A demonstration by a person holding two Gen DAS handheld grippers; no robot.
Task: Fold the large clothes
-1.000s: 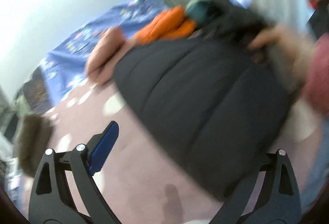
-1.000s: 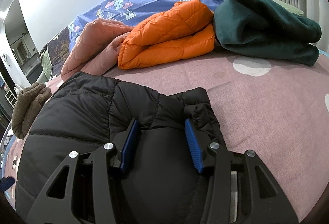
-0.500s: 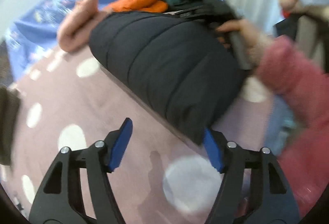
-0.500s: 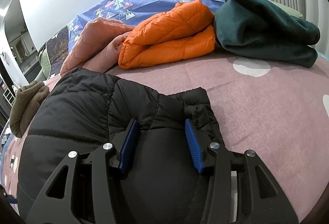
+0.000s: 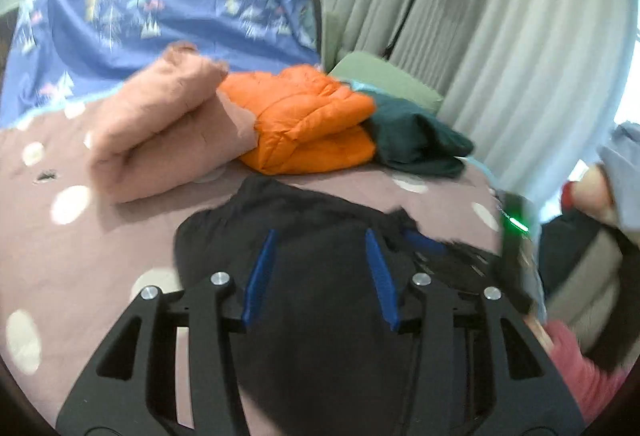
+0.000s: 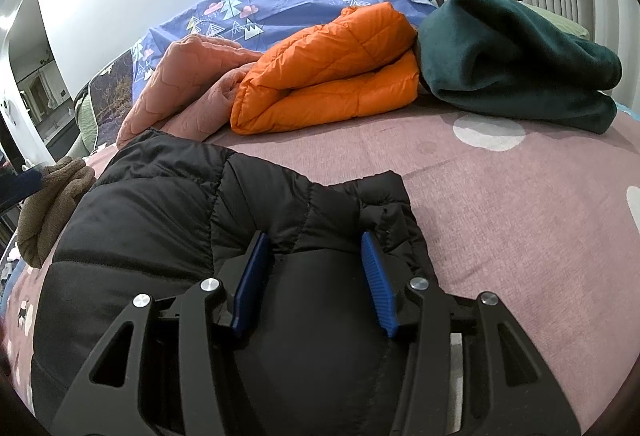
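Observation:
A black puffer jacket (image 6: 160, 203) lies folded on the mauve dotted bed sheet (image 6: 500, 215). My right gripper (image 6: 316, 272) is shut on a puffy fold at the jacket's near right corner, and the fabric bulges up between its blue pads. In the left wrist view the jacket (image 5: 320, 211) fills the gap of my left gripper (image 5: 320, 272). Its jaws are closing, and both blue pads (image 5: 260, 276) touch the dark cloth. The picture there is blurred. The right tool's housing with a green light (image 5: 514, 232) shows just to the right.
Folded clothes line the far side of the bed: a pink quilted piece (image 6: 192, 75), an orange puffer (image 6: 332, 67), a dark green fleece (image 6: 512, 55). A brown garment (image 6: 48, 207) lies at the left edge. Curtains (image 5: 520, 35) and a person's pink sleeve (image 5: 580, 368) are at the right.
My left gripper swung from beside the jacket to over its near edge, and its jaws narrowed from wide apart onto the black fabric. The right gripper kept still with its hold.

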